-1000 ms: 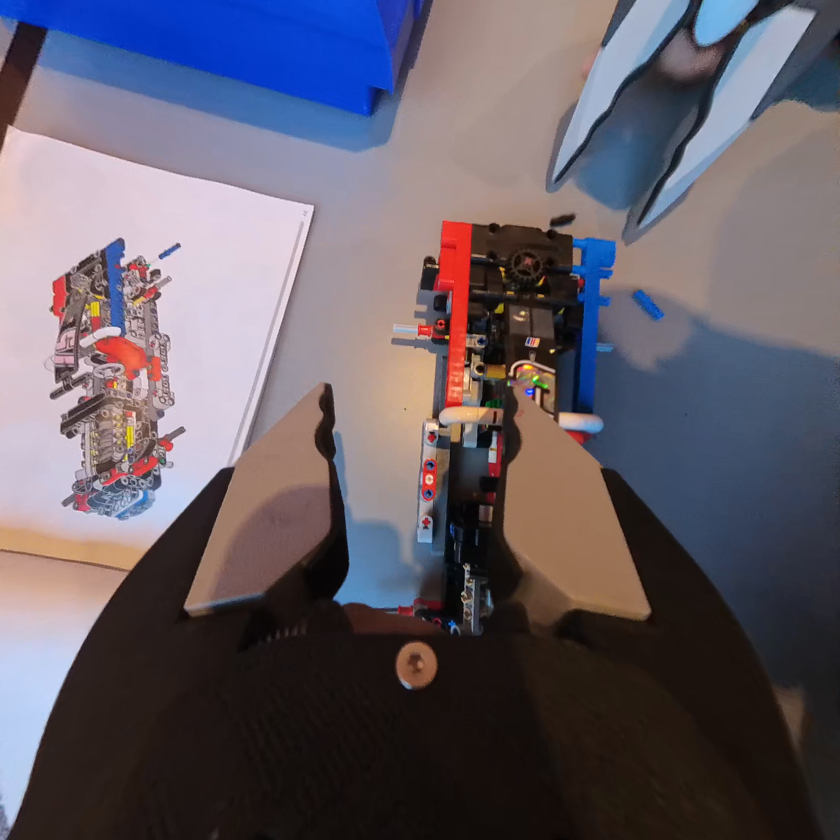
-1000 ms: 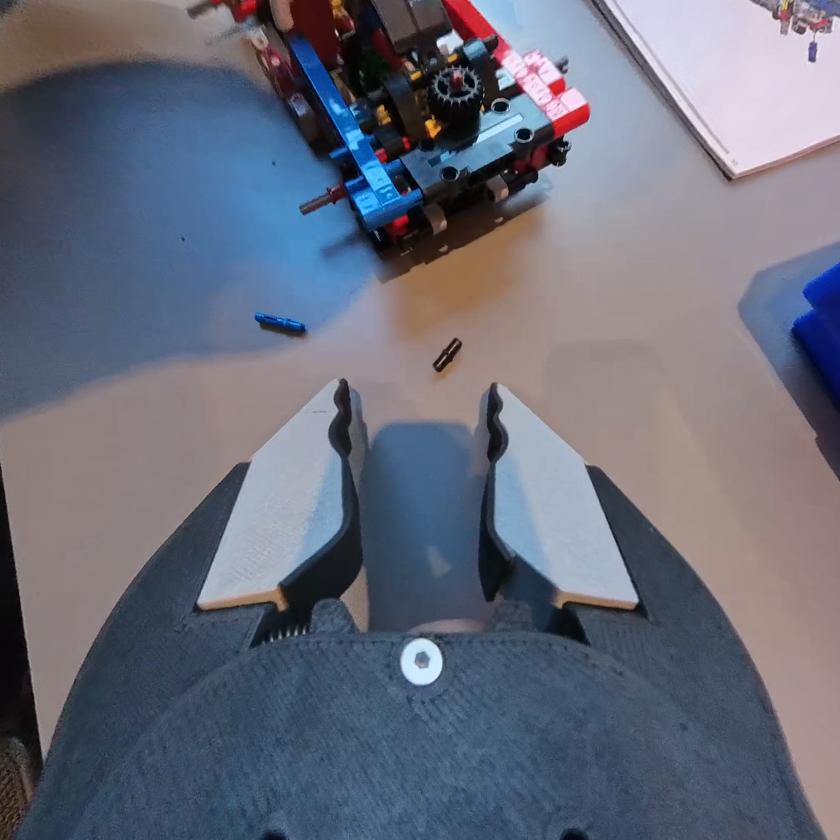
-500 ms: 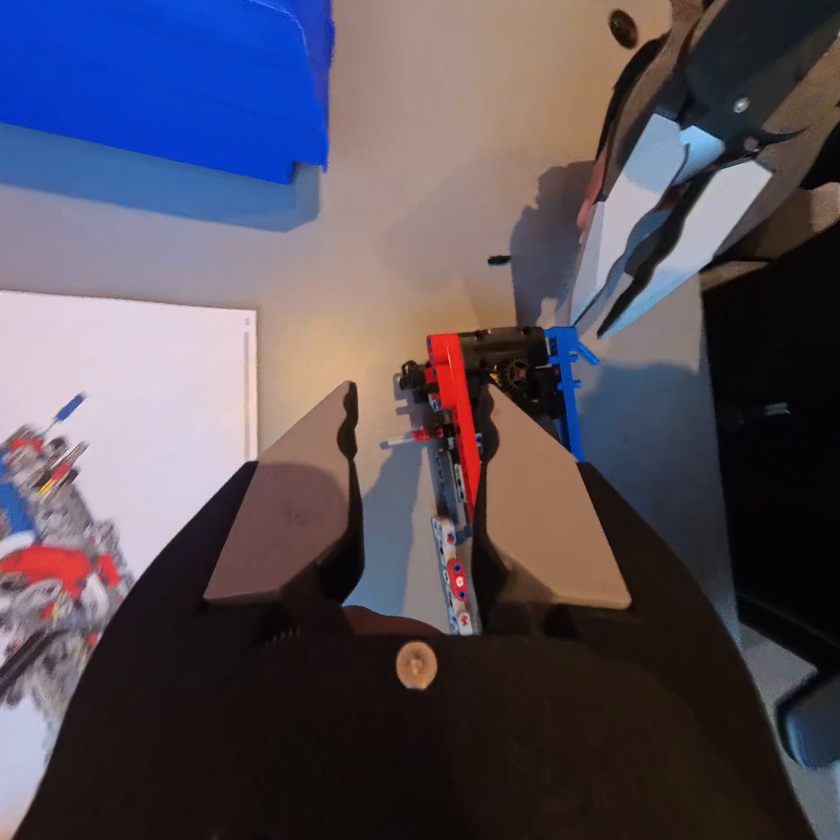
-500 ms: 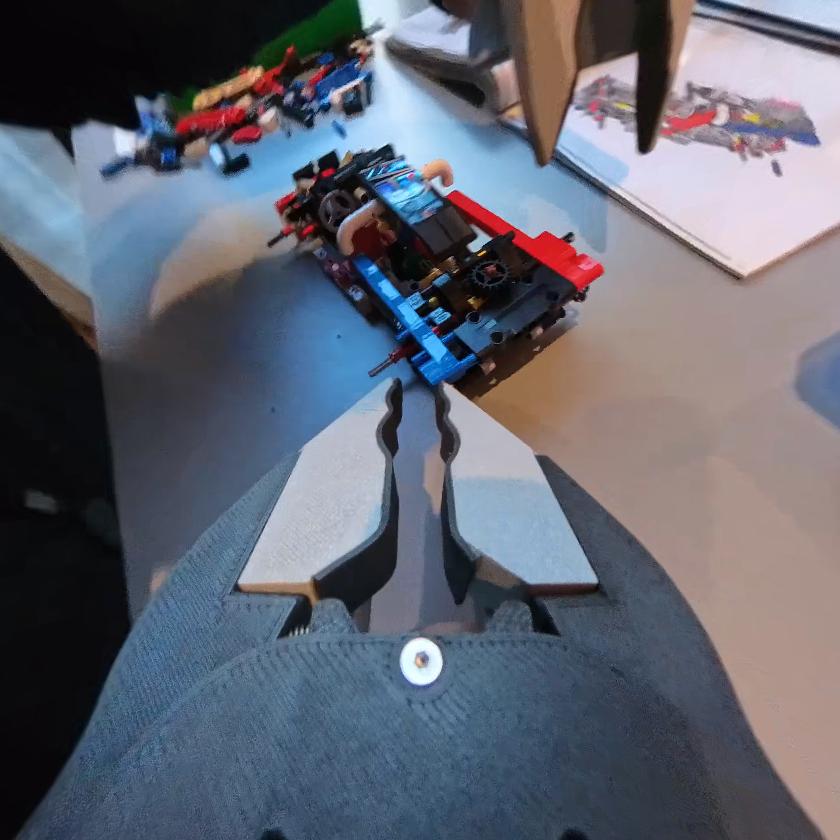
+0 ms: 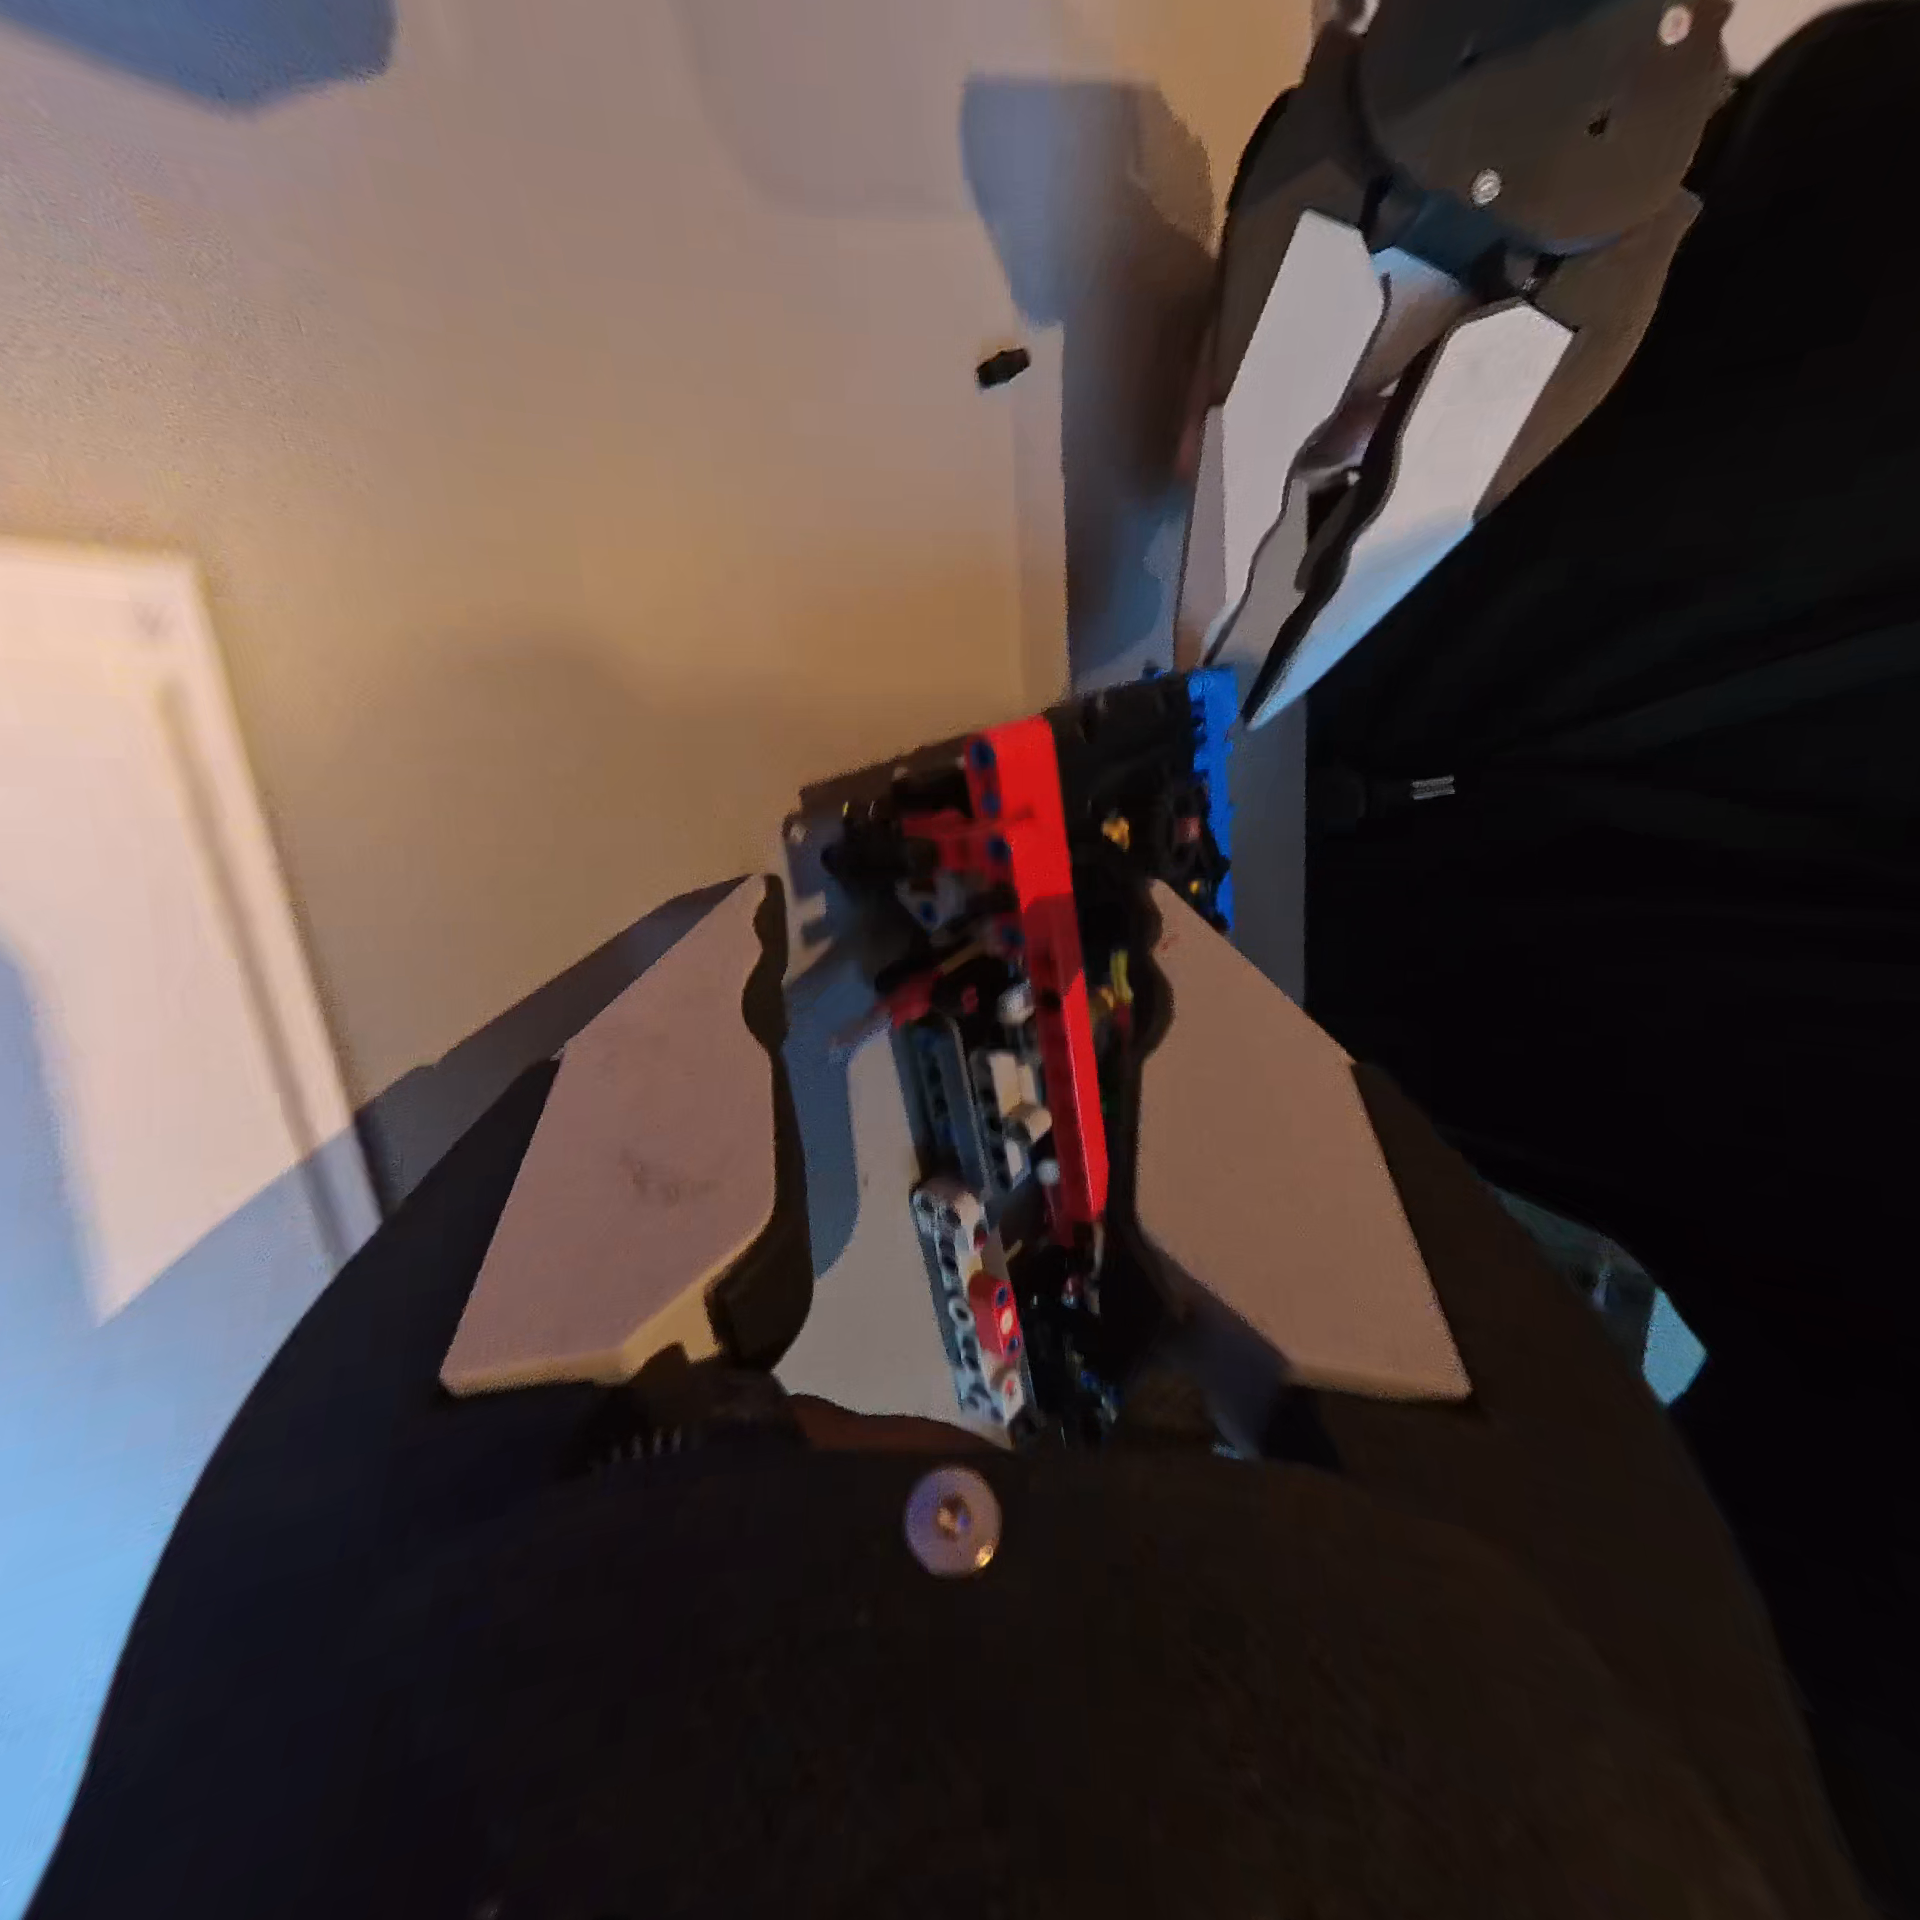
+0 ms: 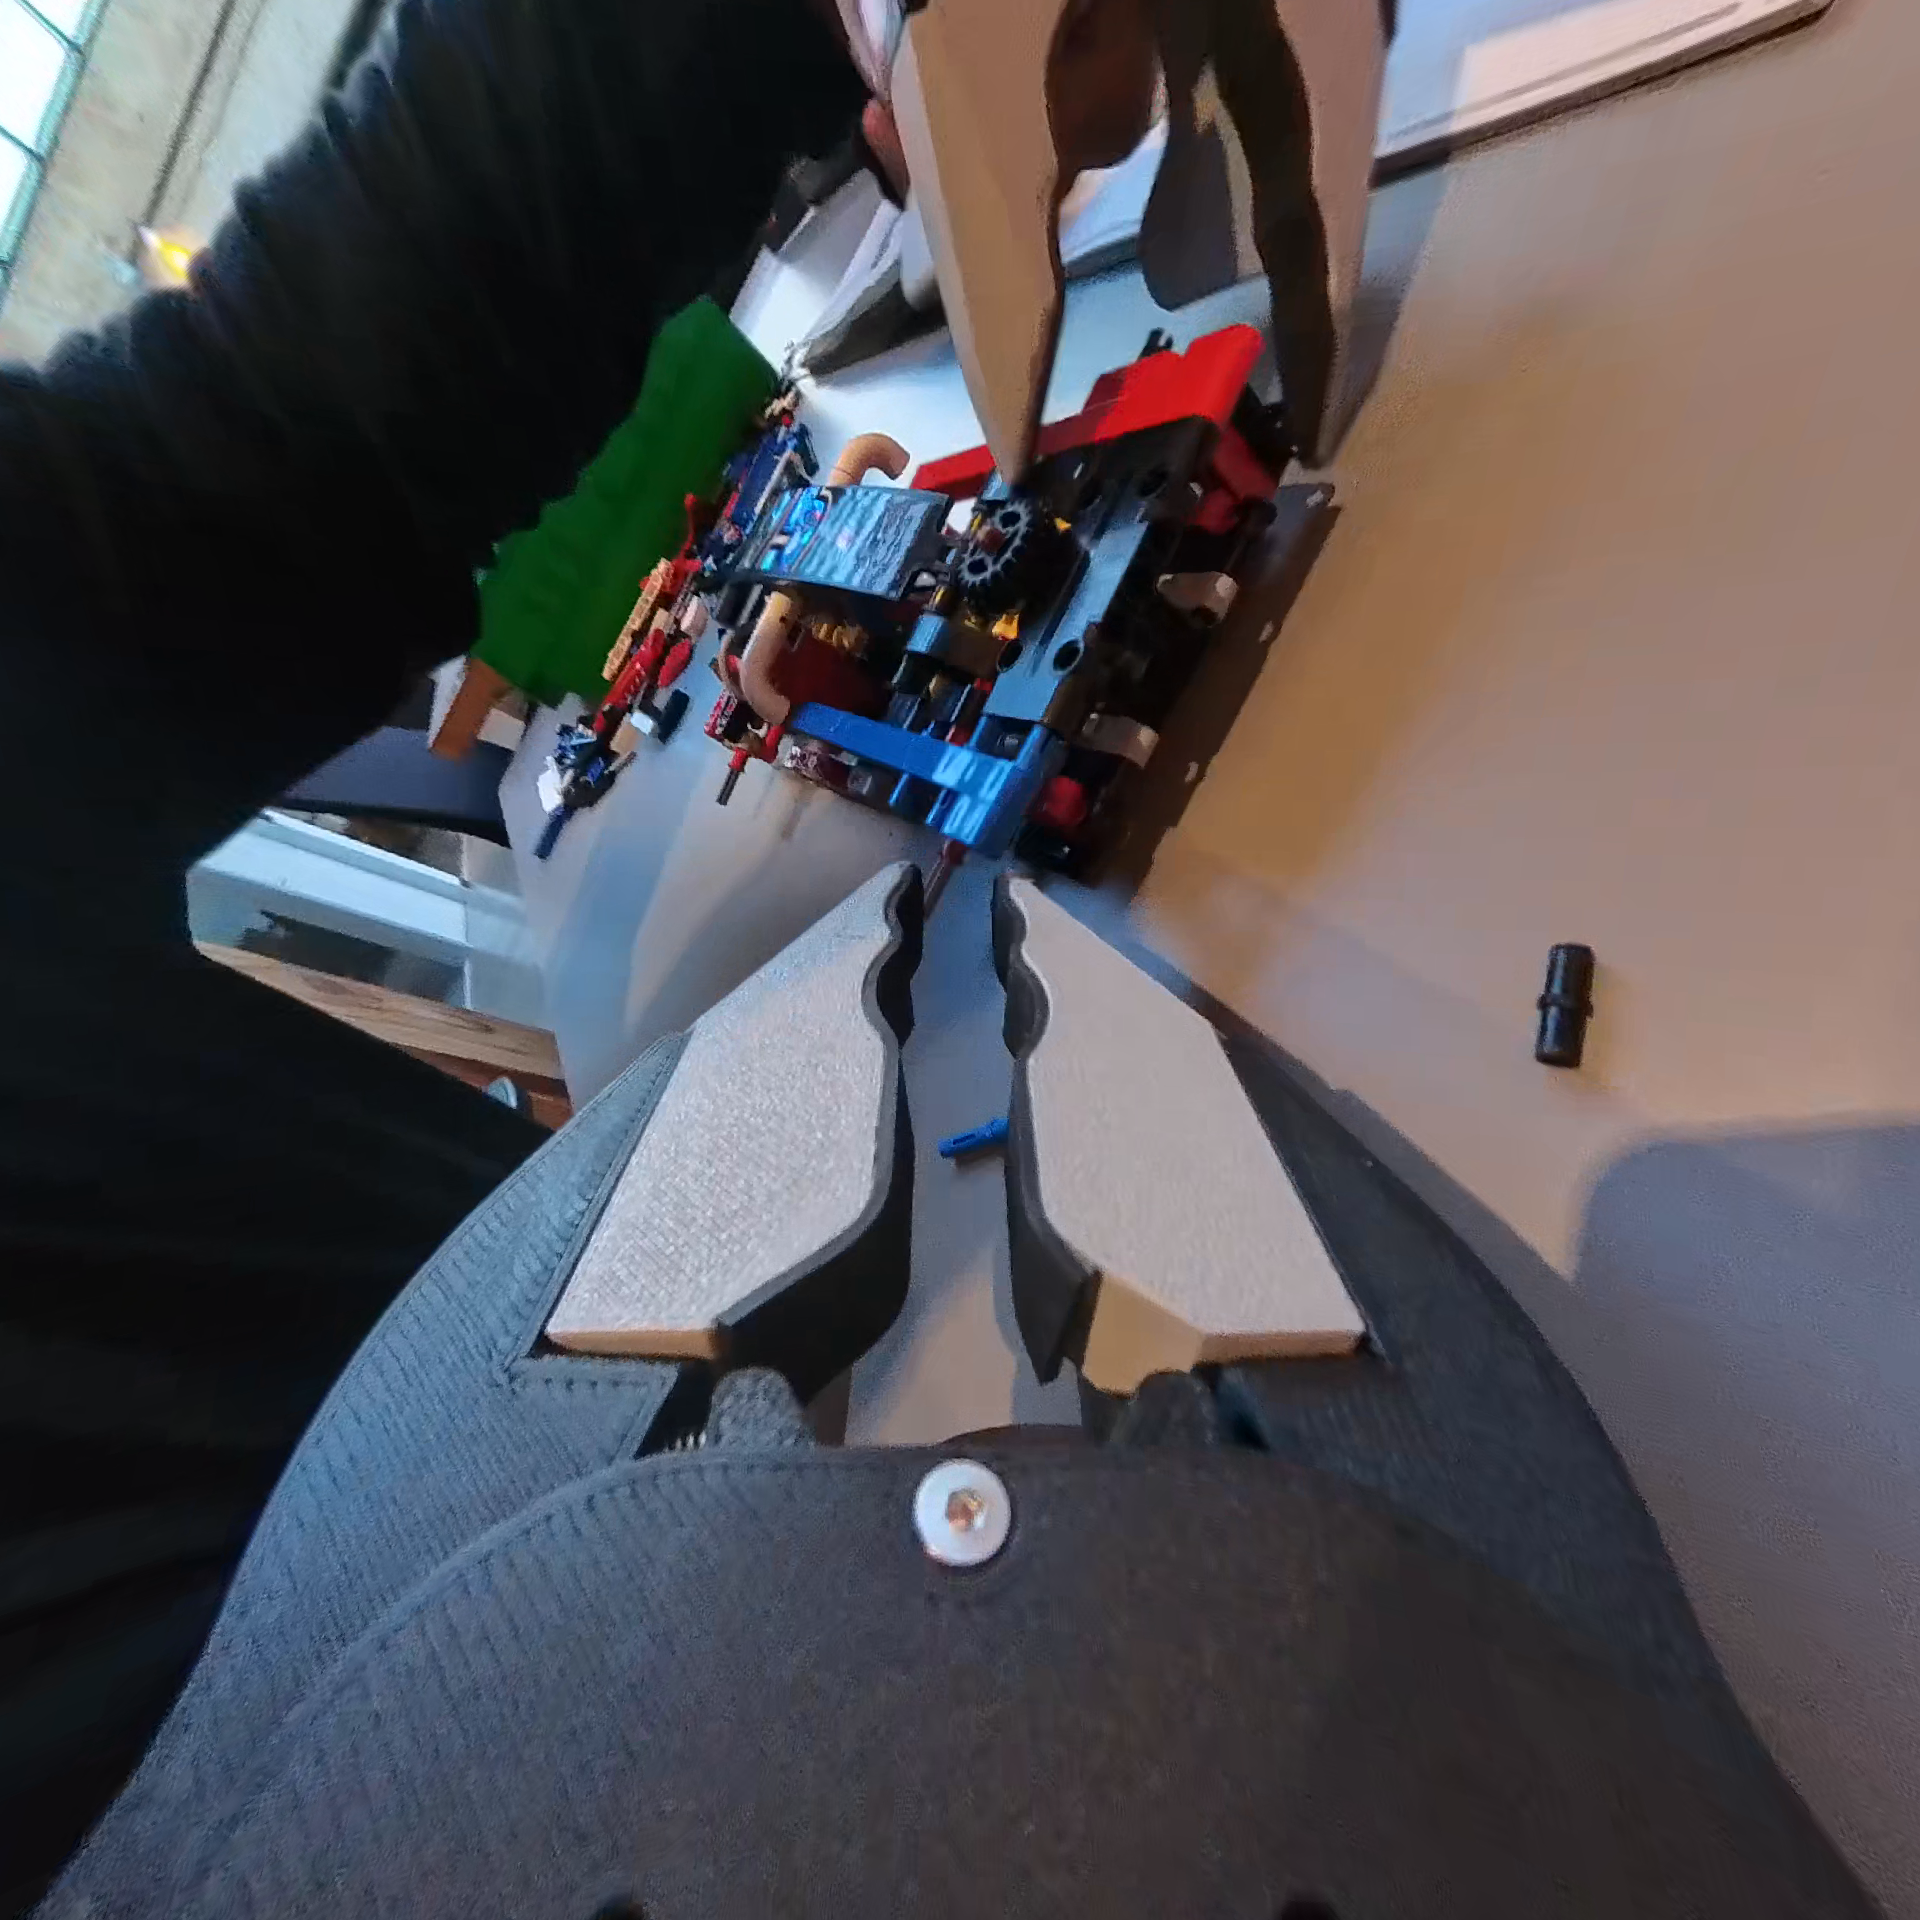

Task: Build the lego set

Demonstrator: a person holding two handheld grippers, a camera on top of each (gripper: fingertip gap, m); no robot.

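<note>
the lego model is a long, half-built technic chassis: a red beam along one side, a blue beam along the other, a black gear on top, tan curved tubes and a dark printed panel. it is tilted up on its red side on the table, close to the table's near edge.

there is one model and there are two grippers. one black pin and one small blue pin lie loose on the table, with a heap of spare pieces further along the edge and one white instruction booklet.

the left gripper straddles the model with its jaws spread wide, the right finger against the model; whether it grips is unclear. the right gripper is narrowed to a slim gap with nothing clamped, its tips just beside the blue beam's end; the blue pin lies on the table below its fingers.
</note>
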